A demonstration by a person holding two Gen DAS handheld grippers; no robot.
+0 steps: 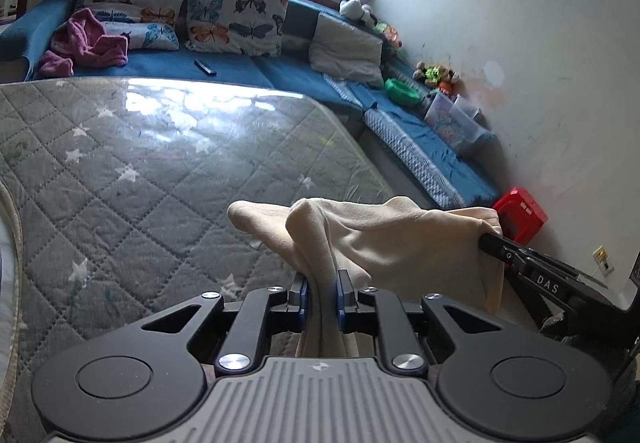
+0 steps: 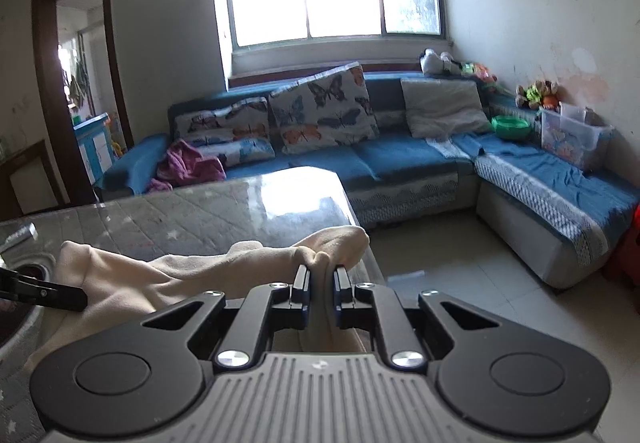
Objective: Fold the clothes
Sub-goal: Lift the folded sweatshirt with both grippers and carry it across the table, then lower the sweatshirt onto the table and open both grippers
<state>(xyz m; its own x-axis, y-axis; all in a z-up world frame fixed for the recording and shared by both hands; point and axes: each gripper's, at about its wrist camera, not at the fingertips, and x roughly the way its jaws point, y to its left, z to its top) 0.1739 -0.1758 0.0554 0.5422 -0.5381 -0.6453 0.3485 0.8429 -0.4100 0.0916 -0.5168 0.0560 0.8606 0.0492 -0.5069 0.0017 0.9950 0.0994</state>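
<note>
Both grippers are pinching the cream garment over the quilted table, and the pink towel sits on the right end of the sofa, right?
Not quite: the pink towel sits on the sofa's left end, as the right wrist view shows. The rest holds.

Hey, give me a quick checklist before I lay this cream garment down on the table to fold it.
1. Left gripper clamped on the cream fabric garment: ok.
2. Right gripper clamped on it too: ok.
3. Glass-topped quilted grey table bare ahead of the garment: ok.
4. Garment spread flat between grippers: not ok, bunched and wrinkled.
5. Which edges are held, hem or shoulders: cannot tell.
</note>
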